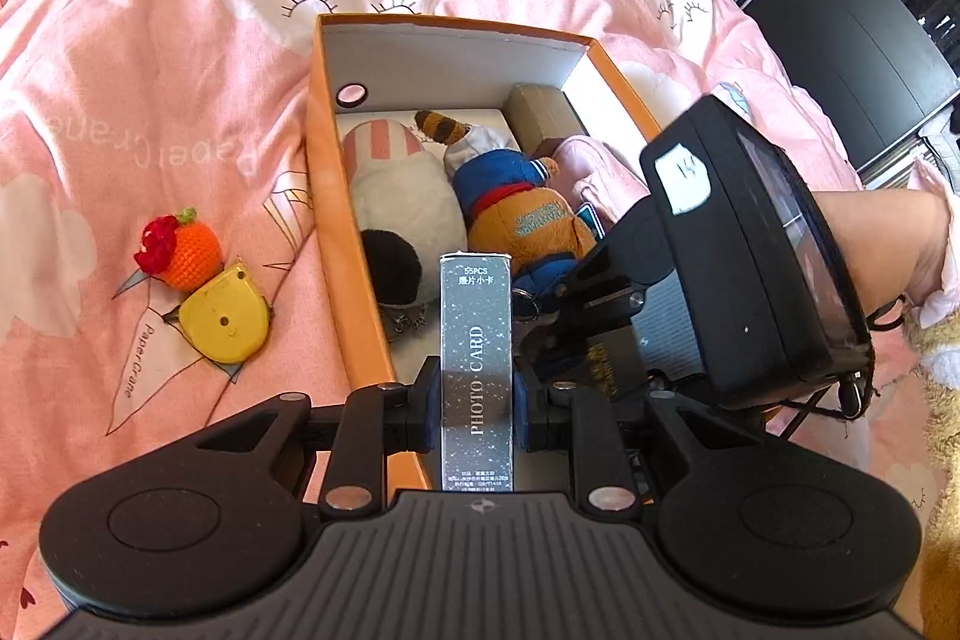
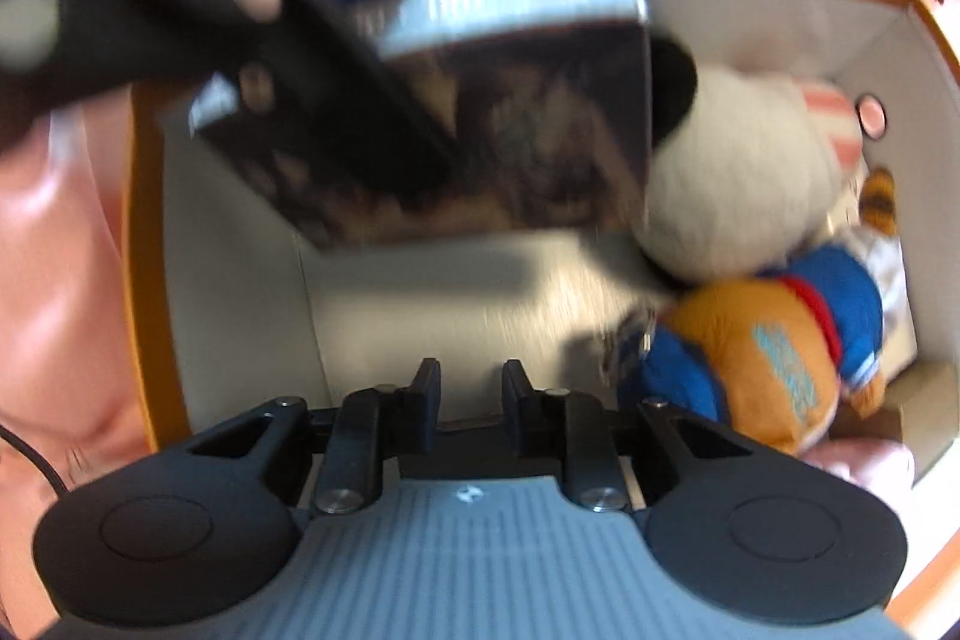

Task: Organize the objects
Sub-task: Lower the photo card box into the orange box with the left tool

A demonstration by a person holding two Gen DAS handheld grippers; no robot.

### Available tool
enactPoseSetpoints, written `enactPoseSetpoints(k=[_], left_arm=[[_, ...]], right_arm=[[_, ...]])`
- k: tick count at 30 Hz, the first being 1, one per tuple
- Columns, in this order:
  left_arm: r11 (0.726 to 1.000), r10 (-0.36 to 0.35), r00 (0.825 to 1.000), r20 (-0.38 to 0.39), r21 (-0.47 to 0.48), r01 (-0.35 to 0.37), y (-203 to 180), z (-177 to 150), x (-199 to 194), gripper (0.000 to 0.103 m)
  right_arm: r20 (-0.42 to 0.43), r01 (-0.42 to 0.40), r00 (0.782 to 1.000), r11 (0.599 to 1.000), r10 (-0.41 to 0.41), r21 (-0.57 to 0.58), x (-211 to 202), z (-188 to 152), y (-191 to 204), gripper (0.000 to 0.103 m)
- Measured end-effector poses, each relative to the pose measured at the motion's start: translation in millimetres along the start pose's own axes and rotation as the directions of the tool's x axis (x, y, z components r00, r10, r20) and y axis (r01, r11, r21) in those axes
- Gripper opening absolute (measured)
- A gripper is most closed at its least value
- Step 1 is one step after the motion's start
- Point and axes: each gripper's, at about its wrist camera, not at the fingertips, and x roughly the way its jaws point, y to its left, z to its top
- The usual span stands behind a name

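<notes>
We see the left tool [image 1: 477,409] clamped on the photo card box [image 1: 477,370], whose long axis runs straight out along the fingers, its far end pointing steeply down over the orange box [image 1: 327,196] on the bed [image 1: 150,70]. The right tool [image 2: 467,400] is inside that box, its jaws slightly apart and holding nothing.

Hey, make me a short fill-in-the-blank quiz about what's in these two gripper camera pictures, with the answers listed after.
1. The left gripper is shut on a silver box printed PHOTO ____.
2. The cardboard box holding the plush toys is ____ on the outside.
3. The crocheted orange and yellow tape measure lie on the ____ bedspread, outside the box.
4. Between the right gripper's fingers there is ____.

Answers: CARD; orange; pink; nothing
</notes>
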Motion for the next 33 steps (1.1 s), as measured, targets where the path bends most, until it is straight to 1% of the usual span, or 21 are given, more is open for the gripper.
enactPoseSetpoints(k=[2,3,7,10,11,12,15,18,20,23,24,25,26,27,28,29,31,33], left_arm=[[1.000,-0.018,1.000,-0.006,0.004,0.018,-3,0,4,0.025],[1.000,-0.028,1.000,-0.011,0.003,0.028,-5,0,6,0.025],[0.997,-0.076,0.996,-0.039,-0.007,0.076,-11,0,15,0.025],[0.994,-0.106,0.992,-0.066,-0.035,0.104,-14,0,22,0.025],[0.993,-0.113,0.991,-0.075,-0.051,0.109,-14,-1,25,0.025],[0.992,-0.115,0.990,-0.082,-0.065,0.110,-14,-1,27,0.025],[0.992,-0.099,0.991,-0.087,-0.085,0.092,-20,0,35,0.025],[0.995,-0.066,0.992,-0.108,-0.077,0.058,-30,1,47,0.025],[0.995,-0.057,0.990,-0.129,-0.087,0.046,-35,2,56,0.025],[0.991,-0.059,0.985,-0.161,-0.132,0.038,-35,3,69,0.025],[0.988,-0.062,0.983,-0.171,-0.151,0.036,-34,3,73,0.025],[0.984,-0.068,0.981,-0.180,-0.174,0.036,-32,4,77,0.025],[0.981,-0.072,0.979,-0.191,-0.192,0.035,-30,4,81,0.025],[0.976,-0.084,0.976,-0.201,-0.215,0.039,-29,4,84,0.025],[0.968,-0.102,0.973,-0.209,-0.246,0.049,-26,4,88,0.026],[0.962,-0.113,0.969,-0.221,-0.268,0.051,-24,3,92,0.026],[0.957,-0.112,0.964,-0.243,-0.288,0.038,-22,2,100,0.026],[0.957,-0.106,0.960,-0.259,-0.288,0.028,-22,1,104,0.027]], right_arm=[[-0.017,0.008,1.000,1.000,-0.008,0.030,0,-8,-3,0.024],[-0.027,0.016,1.000,0.999,-0.015,0.037,1,-12,-4,0.022],[-0.005,0.019,1.000,0.998,-0.019,0.061,-3,-22,-3,0.022],[0.026,0.045,0.999,0.997,-0.047,0.057,-13,-25,2,0.026],[0.041,0.055,0.998,0.997,-0.057,0.059,-20,-27,3,0.031],[0.052,0.074,0.996,0.995,-0.077,0.063,-26,-30,3,0.033],[0.063,0.143,0.987,0.986,-0.149,0.083,-42,-41,5,0.033],[0.077,0.184,0.978,0.977,-0.192,0.104,-52,-52,8,0.033],[0.077,0.212,0.972,0.971,-0.221,0.108,-55,-57,12,0.033],[0.081,0.231,0.967,0.967,-0.240,0.107,-53,-64,17,0.033],[0.084,0.233,0.967,0.967,-0.242,0.103,-52,-79,12,0.033],[0.085,0.236,0.966,0.967,-0.245,0.099,-50,-80,14,0.033],[0.086,0.241,0.965,0.966,-0.249,0.093,-55,-70,11,0.033],[0.088,0.245,0.964,0.965,-0.253,0.089,-56,-67,10,0.033],[0.091,0.247,0.963,0.965,-0.255,0.089,-59,-67,17,0.033],[0.092,0.247,0.963,0.965,-0.255,0.090,-60,-67,15,0.033],[0.091,0.252,0.962,0.964,-0.259,0.086,-63,-67,14,0.033],[0.087,0.259,0.960,0.963,-0.265,0.076,-63,-65,12,0.033]])
